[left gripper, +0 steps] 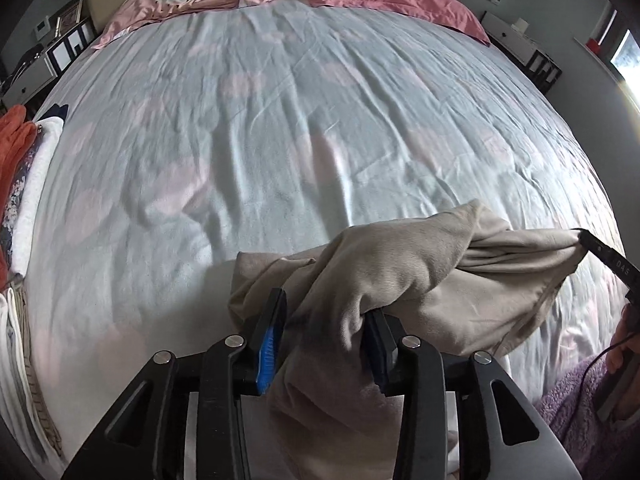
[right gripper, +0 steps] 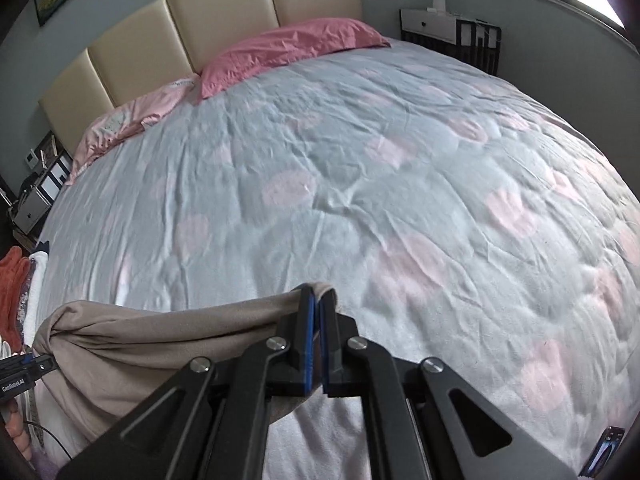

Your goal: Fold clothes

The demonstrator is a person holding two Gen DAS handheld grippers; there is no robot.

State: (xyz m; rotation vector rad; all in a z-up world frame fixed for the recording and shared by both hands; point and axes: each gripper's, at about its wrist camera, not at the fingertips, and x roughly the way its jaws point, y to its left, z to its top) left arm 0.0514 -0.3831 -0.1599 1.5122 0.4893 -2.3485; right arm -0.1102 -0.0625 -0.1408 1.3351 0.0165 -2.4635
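Location: a home bedroom. A bed [right gripper: 360, 200] carries two pink pillows [right gripper: 288, 46] against a padded headboard [right gripper: 224, 28]. Nightstands [right gripper: 448, 32] flank it.

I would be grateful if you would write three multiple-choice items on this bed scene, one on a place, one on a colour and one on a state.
1. Where is the stack of folded clothes?
A. At the left edge of the bed
B. On the pillows
C. Mid-bed

2. What colour is the garment being handled?
A. Navy
B. Beige
C. Red

3. How does the right hand-held gripper stand?
A. Wide open above the bed
B. Lying on the duvet
C. Closed on an edge of the garment

Answers:
1 A, the stack shows at the left border of both views, beside the duvet.
2 B, the cloth is a pale grey-beige in both views.
3 C, its blue-lined jaws pinch the cloth, while the left hand-held gripper holds a bunched part.
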